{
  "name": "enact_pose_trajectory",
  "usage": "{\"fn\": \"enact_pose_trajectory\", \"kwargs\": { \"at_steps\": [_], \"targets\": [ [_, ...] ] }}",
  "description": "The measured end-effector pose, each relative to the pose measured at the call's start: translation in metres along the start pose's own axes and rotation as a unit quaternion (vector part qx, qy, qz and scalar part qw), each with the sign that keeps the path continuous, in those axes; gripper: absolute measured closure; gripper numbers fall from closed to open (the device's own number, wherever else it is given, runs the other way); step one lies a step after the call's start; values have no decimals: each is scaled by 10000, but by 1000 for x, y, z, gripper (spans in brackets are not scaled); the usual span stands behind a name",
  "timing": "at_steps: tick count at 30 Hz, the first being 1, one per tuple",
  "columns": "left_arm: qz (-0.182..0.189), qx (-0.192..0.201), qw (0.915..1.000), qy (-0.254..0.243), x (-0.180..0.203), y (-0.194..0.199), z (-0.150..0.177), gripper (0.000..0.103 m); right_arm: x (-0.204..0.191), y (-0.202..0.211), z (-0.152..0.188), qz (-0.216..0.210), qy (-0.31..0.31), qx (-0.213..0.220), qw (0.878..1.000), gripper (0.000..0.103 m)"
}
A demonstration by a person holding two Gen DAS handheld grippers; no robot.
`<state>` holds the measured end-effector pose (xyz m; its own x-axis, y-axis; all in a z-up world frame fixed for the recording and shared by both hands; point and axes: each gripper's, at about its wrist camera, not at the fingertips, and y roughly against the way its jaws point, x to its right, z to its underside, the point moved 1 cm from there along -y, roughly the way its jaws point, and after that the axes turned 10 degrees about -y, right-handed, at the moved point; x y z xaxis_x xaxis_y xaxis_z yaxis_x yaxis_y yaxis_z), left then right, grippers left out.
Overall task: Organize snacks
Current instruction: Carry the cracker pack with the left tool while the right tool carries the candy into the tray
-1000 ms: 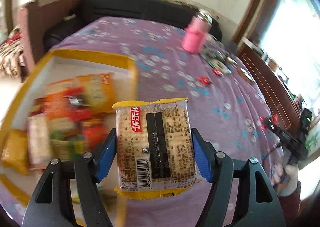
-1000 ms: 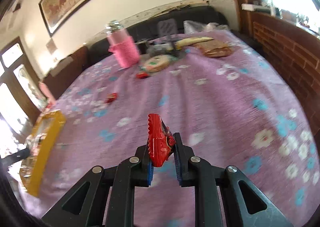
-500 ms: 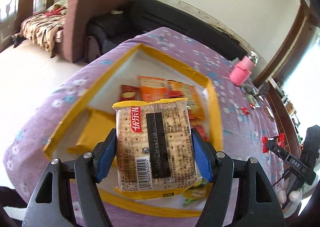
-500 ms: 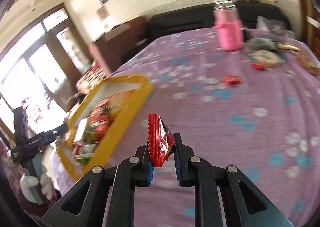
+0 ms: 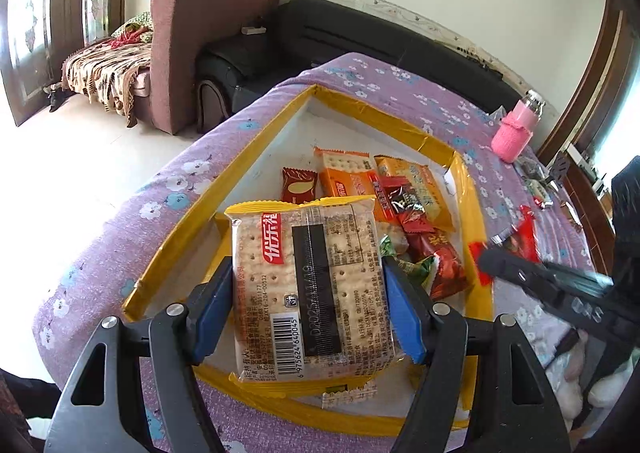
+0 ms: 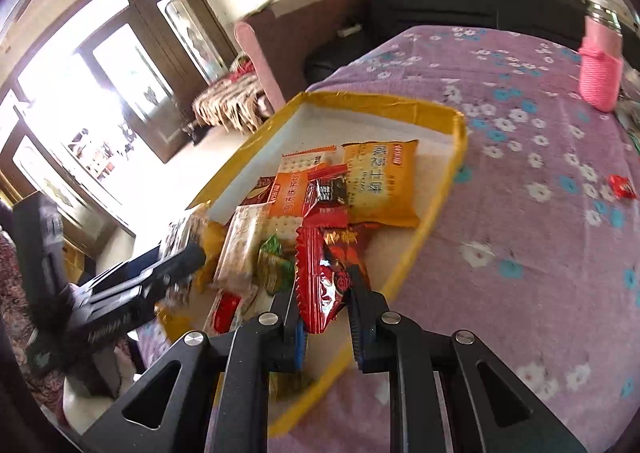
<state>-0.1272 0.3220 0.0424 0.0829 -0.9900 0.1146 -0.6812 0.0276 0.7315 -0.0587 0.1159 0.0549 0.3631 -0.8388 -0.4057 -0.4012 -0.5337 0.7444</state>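
My left gripper (image 5: 308, 301) is shut on a clear cracker packet (image 5: 308, 289) with yellow ends and holds it above the near end of the yellow-rimmed tray (image 5: 372, 117). The tray (image 6: 452, 169) holds several snack packs. My right gripper (image 6: 324, 293) is shut on a small red candy wrapper (image 6: 320, 281) over the tray's near right corner. The right gripper also shows in the left wrist view (image 5: 508, 265), with the red wrapper (image 5: 520, 241) beside the tray's right rim. The left gripper shows at the left of the right wrist view (image 6: 176, 261).
The tray stands on a table with a purple flowered cloth (image 6: 540, 157). A pink bottle (image 5: 516, 133) stands at the far right, also in the right wrist view (image 6: 600, 69). A loose red candy (image 6: 622, 187) lies on the cloth. A sofa (image 5: 216, 37) stands beyond the table.
Both grippers have swung from the open cloth to the tray. The left packet now hangs over the tray's near end; the right candy has come over the tray's corner.
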Motion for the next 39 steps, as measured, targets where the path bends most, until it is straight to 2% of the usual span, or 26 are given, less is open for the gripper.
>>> {"fn": "enact_pose_trajectory", "kwargs": {
  "at_steps": [5,9,11,12,15,22,28,32,37,39],
  "targets": [
    [-153,-21,9999,-42,3,-4,0,33,1,-30,-22,396,-68,-70,9992,86],
    [-248,25,9997,-79,8,-1,-2,33,4,-44,-27,641,-41,-95,9979,82],
    [-280,35,9995,-134,12,1,-3,33,1,-43,-24,651,78,-12,9978,76],
    [-310,44,9994,-164,13,2,-3,33,-2,-42,-23,657,162,44,9977,70],
    [-399,88,9989,-221,18,7,-4,33,-10,-30,-18,604,347,248,9973,62],
    [-628,288,9969,-380,31,25,-4,30,-12,6,-7,242,280,559,9978,58],
    [-1062,510,9913,-579,47,39,-4,26,1,27,17,60,95,619,9980,52],
    [-1287,706,9873,-605,56,49,-5,20,5,41,37,34,114,718,9973,48],
    [-1681,825,9798,-700,69,59,-5,19,0,55,59,204,346,981,9944,39],
    [-1771,868,9775,-753,74,62,-5,18,0,59,65,202,361,1051,9936,38]
  ]
}}
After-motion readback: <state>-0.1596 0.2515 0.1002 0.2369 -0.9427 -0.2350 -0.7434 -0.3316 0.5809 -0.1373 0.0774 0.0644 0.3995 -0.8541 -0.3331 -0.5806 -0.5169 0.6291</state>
